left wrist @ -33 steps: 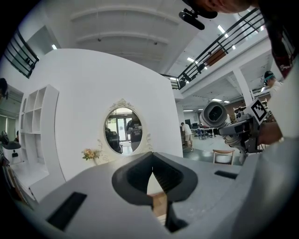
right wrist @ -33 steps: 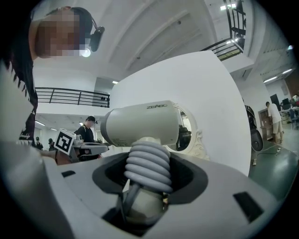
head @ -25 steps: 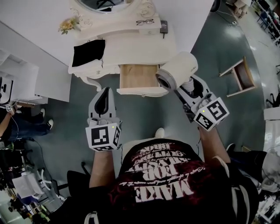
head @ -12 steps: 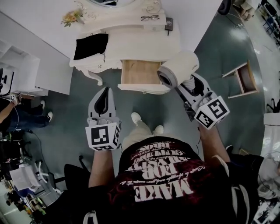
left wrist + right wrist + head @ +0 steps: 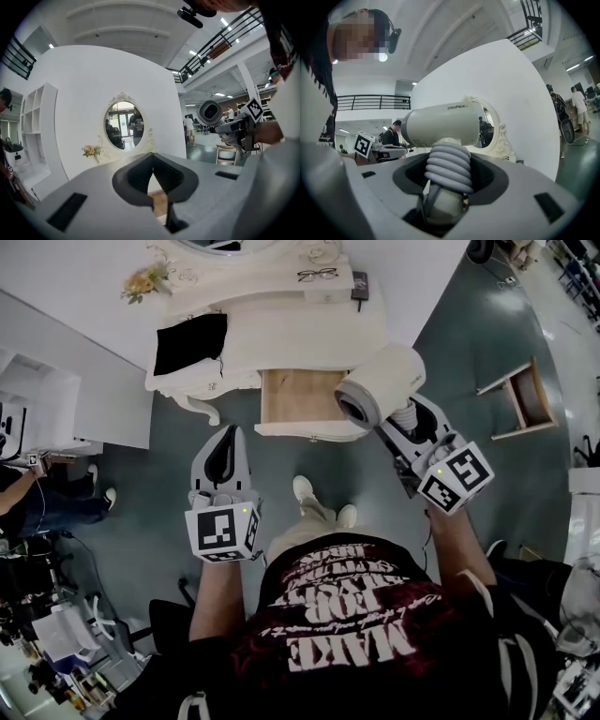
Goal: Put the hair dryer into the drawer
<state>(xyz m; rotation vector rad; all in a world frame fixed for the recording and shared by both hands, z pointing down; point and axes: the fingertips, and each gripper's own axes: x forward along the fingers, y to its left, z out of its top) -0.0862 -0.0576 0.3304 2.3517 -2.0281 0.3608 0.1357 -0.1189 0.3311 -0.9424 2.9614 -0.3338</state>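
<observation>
Right gripper (image 5: 403, 421) is pinching the hair dryer (image 5: 380, 385) by its ribbed handle, barrel lying crosswise at the right front corner of the open drawer (image 5: 295, 397) — drawer lying to its left. Left gripper (image 5: 225, 442) is hanging before the drawer, fingers pressed together, empty — right hand's nearer.

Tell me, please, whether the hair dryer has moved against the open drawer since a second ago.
No, not noticeably: the hair dryer in the right tool still overlaps the right front corner of the drawer in the head view.
</observation>
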